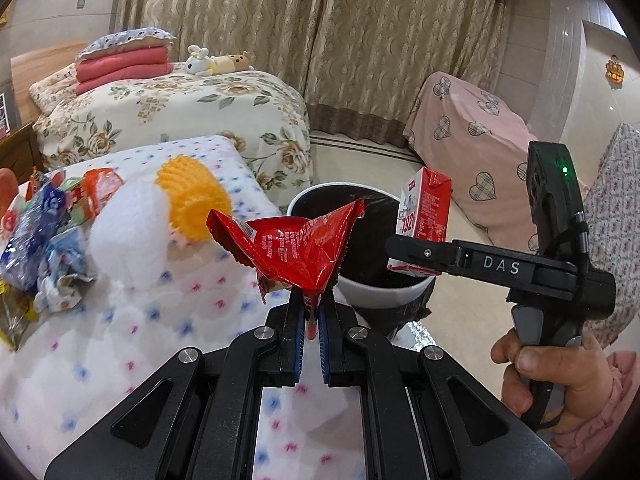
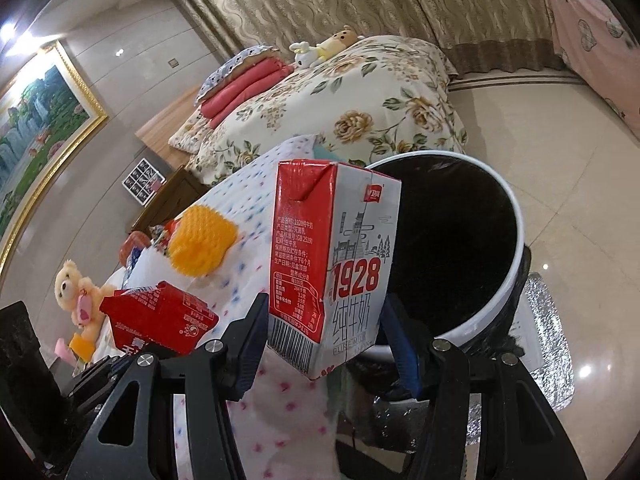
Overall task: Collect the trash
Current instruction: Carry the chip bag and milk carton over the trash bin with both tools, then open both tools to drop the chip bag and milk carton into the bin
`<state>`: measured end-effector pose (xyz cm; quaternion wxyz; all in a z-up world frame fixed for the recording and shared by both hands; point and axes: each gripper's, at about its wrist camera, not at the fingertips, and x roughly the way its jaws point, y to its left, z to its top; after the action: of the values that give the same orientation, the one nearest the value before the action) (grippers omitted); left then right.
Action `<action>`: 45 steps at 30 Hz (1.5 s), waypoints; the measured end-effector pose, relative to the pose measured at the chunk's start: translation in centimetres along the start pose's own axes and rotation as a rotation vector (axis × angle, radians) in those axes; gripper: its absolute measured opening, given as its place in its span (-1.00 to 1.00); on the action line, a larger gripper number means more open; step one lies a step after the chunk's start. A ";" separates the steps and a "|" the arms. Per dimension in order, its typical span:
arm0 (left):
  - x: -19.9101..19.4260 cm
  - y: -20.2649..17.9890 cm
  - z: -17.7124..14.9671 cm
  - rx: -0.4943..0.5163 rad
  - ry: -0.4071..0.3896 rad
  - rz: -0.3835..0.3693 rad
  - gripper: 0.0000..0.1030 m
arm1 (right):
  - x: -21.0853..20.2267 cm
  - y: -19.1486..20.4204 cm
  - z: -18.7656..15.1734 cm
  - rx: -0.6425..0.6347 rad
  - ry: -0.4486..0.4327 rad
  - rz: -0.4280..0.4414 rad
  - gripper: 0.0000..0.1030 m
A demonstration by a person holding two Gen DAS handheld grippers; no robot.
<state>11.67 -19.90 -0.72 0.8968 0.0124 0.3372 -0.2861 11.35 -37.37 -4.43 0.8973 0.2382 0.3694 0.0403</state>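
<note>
My left gripper (image 1: 312, 306) is shut on the bottom corner of a crumpled red snack wrapper (image 1: 292, 248), which stands up above the table edge, just left of the bin. The trash bin (image 1: 380, 294) has a white rim and a black liner. Beside it my right gripper (image 1: 412, 252), held by a hand (image 1: 552, 364), is shut on a red and white milk carton (image 1: 426, 208) over the bin's right side. In the right wrist view the carton (image 2: 336, 264) sits upright between the right gripper's (image 2: 324, 332) pads, with the bin (image 2: 516, 240) just behind and the red wrapper (image 2: 160, 316) at lower left.
A table with a dotted cloth (image 1: 120, 360) carries a yellow foam net (image 1: 192, 196), a white foam piece (image 1: 128, 236) and a pile of wrappers (image 1: 44, 240) at the left. A floral bed (image 1: 180, 116) and pink-covered furniture (image 1: 472, 148) stand behind. A teddy bear (image 2: 76, 292) sits at far left.
</note>
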 end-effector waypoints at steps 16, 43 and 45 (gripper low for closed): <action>5.5 -1.9 3.0 0.013 0.074 -0.087 -0.90 | 1.5 -4.1 2.4 0.051 0.031 -0.045 0.11; 9.0 -2.8 4.6 0.024 0.114 -0.080 -0.52 | 2.8 -6.0 3.7 0.090 0.053 -0.066 0.17; 8.5 -2.8 4.4 0.022 0.101 -0.069 -0.14 | 2.7 -6.2 3.8 0.105 0.051 -0.063 0.17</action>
<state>18.04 -27.51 -2.02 0.8681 0.0248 0.3790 -0.3197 15.30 -43.66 -6.66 0.8747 0.2722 0.4011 -0.0016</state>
